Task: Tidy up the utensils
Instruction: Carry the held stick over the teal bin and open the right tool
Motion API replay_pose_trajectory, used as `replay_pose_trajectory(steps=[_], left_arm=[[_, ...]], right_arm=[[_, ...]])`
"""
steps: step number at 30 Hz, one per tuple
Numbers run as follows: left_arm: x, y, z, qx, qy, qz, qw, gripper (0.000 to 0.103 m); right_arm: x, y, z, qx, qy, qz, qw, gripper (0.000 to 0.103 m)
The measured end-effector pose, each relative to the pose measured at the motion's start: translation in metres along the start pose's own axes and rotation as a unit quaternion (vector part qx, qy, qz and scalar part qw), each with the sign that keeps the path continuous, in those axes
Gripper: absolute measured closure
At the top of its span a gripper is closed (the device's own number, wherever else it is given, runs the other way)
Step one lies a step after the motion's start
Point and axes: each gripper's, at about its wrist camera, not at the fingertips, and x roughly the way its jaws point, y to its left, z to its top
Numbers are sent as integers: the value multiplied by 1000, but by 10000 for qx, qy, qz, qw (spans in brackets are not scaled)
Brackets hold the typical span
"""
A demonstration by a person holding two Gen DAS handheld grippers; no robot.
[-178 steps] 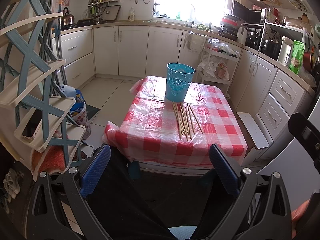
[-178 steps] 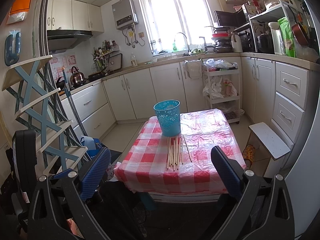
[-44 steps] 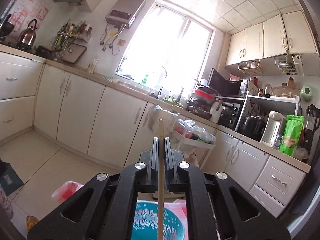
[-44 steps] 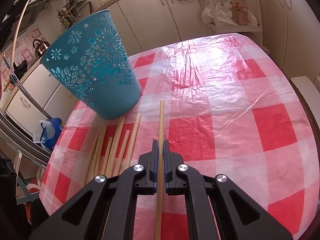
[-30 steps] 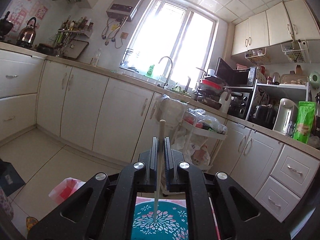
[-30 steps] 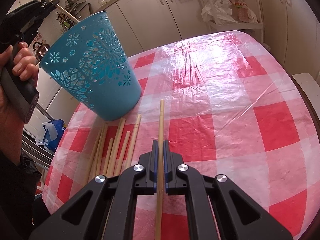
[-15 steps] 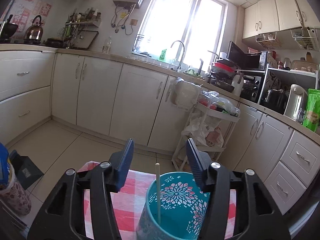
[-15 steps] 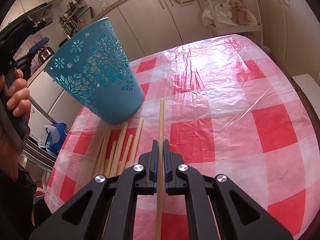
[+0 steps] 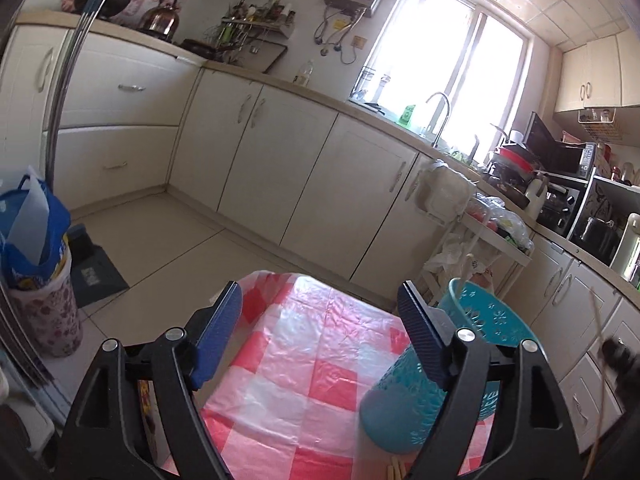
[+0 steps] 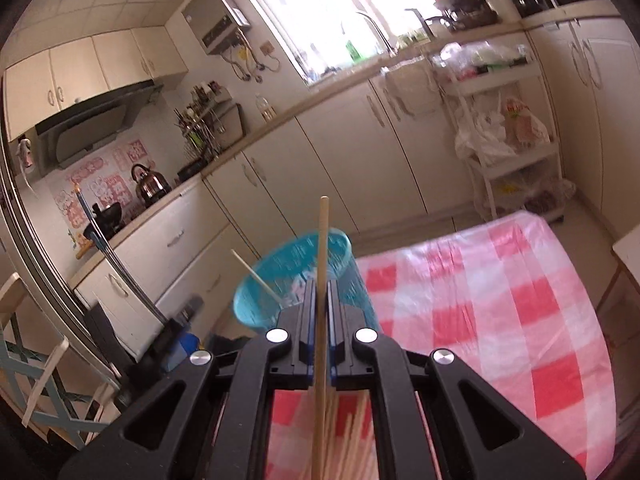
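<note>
Left wrist view: the left gripper (image 9: 320,312) has its jaws spread wide and holding nothing, above the near left part of the desk (image 9: 320,368) with its red-and-white checked cover.
Change, left: half a second ago these jaws stood over the teal basket (image 9: 472,320) just after letting go of a stick; now the basket sits off to the right, behind the right finger.
Right wrist view: the right gripper (image 10: 320,300) has its jaws clenched on a wooden stick (image 10: 322,240), which points up and away in front of the basket (image 10: 260,292).
Change, right: before, this stick was held low over the desk beside the basket; now it is raised, with kitchen cabinets behind it.
Inside the basket: one thin stick (image 10: 256,276) leans against the rim, its tip poking out to the left.
Remaining sticks (image 10: 352,440): lying on the desk below the right gripper, near the basket.
Writing: none readable; the pink wall stickers (image 10: 120,176) are too blurred.
</note>
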Motion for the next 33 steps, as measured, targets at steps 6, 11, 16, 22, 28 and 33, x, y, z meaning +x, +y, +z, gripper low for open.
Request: replay_pose_trajectory(steps=[6,11,16,22,28,33], left_arm=[[6,10,-5,-55,82,-6,10000,27],[4,13,0,-139,22,-27,9999,26],[3,16,1,-215,20,-34,9998,25],[4,17,1,-243,54,-28,9997,24],[6,14,-4,-167,141,-36,9998,21],[7,6,-11,120,448,-136,9988,20]], right_arm=[[41,24,50,-66,-693,43,9976,97],[76,31,61,-160,-837,-209,9961,97],[98,33,46,-376,-509,-437,9970,97],[103,28,32,-468,-183,-497,9975,84],[72,23,28,-454,-330,-533,9970,64],[17,-2,6,-233,-340,-950,9946,54]])
